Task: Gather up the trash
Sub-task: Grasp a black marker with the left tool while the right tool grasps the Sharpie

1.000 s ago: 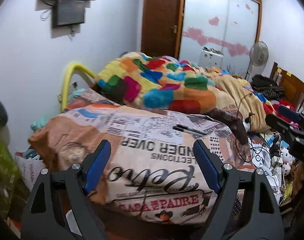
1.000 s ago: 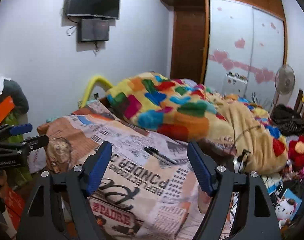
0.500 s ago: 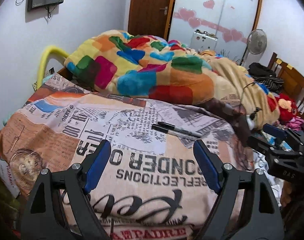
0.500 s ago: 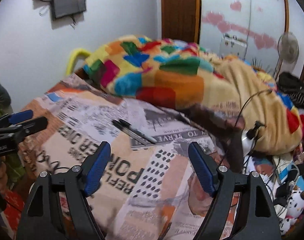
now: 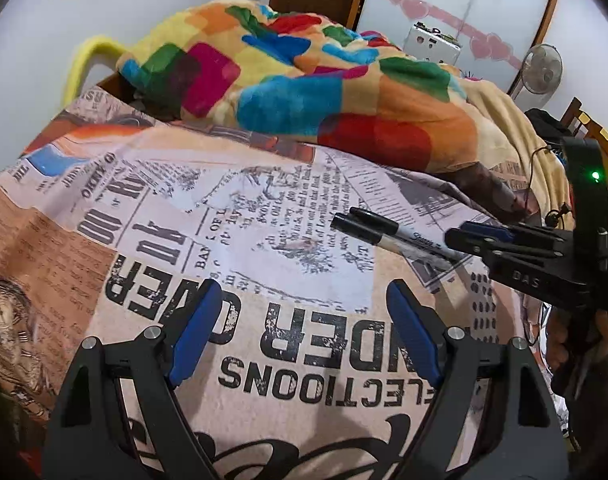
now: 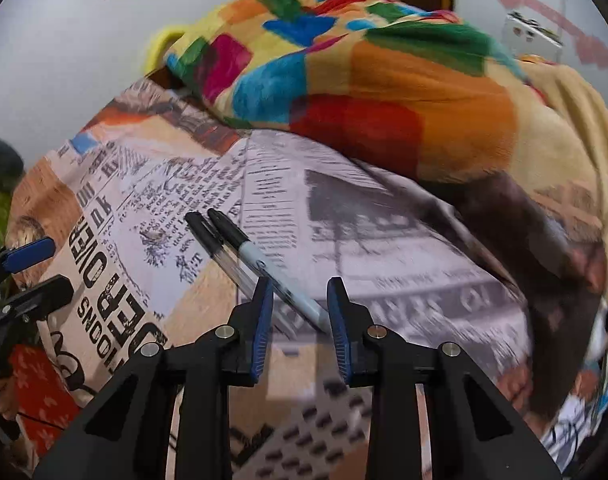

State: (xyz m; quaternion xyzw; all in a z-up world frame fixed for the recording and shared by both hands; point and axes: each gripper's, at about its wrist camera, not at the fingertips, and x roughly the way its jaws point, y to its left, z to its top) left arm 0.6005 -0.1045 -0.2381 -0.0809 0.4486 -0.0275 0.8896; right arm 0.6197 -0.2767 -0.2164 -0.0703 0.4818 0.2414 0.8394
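Your right tongs are closing over the bed, jaws narrowed to a small gap. The lower ends of two pens lie between the blue pads. The pads do not yet press on either pen, as far as the right view shows; from the left view, the right tongs sit at the pens' near end with their tips just over them.

The marker, black cap and grey-blue printed barrel, lies flat on the sheet. The clear pen, black-capped, lies touching it on its left, parallel. Both point their caps away from you, toward the blanket.

Your left tongs are released, jaws spread wide, nothing between them. They hang above the sheet, left of the pens and well apart from them.

The sheet, newsprint-patterned, covers the near part of the bed. The blanket, in bright coloured patches, is heaped behind it. A yellow bar shows at the bed's far left corner. A fan stands by the wardrobe at the back.
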